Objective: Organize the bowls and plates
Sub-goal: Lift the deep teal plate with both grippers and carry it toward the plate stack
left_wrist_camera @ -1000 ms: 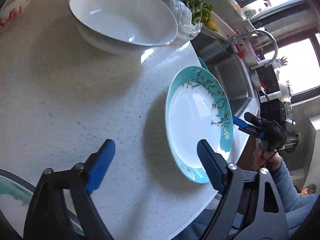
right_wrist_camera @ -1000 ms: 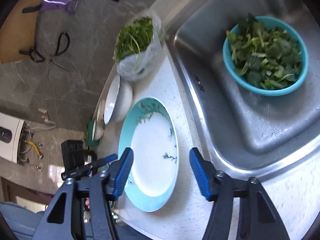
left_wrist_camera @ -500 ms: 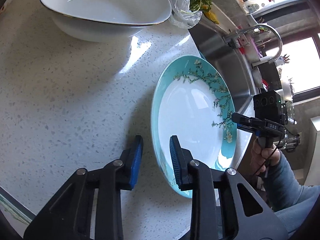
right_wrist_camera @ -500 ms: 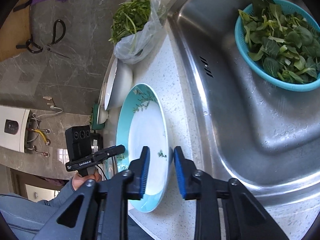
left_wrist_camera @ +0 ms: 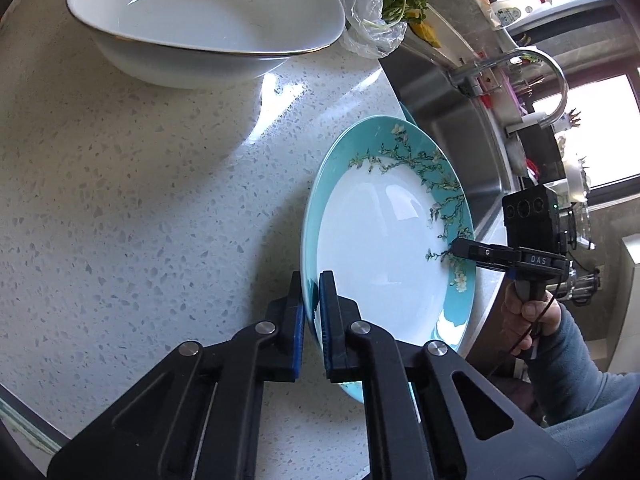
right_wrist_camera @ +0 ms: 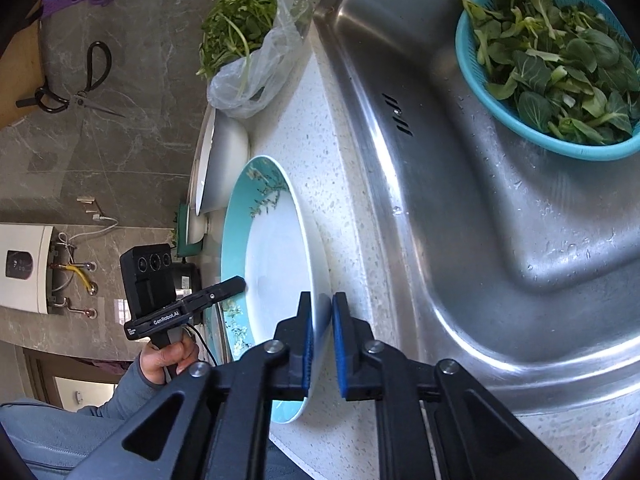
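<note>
We cannot make out the rim of the teal plate [left_wrist_camera: 380, 248] where our blue pads cover it. Our left gripper [left_wrist_camera: 311, 312] pinches its near edge at lower centre, and our right gripper [right_wrist_camera: 320, 332] clamps the opposite edge, the plate lying on the counter [left_wrist_camera: 140, 200] beside the sink [right_wrist_camera: 480, 200].

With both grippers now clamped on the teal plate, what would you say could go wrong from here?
1. The left gripper and right gripper pinch only opposite rim edges of the teal plate; uneven lifting may let it slip or twist.
2. The plate lies beside the sink, so a drop could land there.
3. The white bowl stands close behind.
</note>
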A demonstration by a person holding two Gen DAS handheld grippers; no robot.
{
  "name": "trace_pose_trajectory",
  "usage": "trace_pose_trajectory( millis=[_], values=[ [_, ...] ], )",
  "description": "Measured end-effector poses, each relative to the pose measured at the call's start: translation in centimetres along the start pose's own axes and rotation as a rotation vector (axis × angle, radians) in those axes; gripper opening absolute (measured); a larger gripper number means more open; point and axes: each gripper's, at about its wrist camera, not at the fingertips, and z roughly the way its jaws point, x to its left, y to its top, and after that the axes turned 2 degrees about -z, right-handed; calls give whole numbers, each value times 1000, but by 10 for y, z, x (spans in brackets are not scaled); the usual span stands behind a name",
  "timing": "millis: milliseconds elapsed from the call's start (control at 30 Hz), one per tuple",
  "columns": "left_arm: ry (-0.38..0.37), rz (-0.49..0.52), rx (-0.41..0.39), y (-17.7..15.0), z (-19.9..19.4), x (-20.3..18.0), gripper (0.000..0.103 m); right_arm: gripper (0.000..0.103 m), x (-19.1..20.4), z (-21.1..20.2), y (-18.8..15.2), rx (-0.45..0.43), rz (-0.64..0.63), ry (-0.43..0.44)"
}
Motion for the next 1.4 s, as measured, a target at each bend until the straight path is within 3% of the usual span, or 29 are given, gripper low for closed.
trace_pose_trajectory(
  millis=[300,767,1100,1400],
  values=[
    [-15,1,3,5,-1,-1,3,9,11,1,2,26,-27,-69],
    [-14,20,-13,-3,-10,-6,4,9,24,-3,-4,2,-41,-85],
    [-18,-9,-79,-35,-74,2,3,9,68,10,-11,22,-94,-66],
    [18,-118,-194,-86,-159,53,3,9,142,73,-17,129,-203,-18]
  ],
)
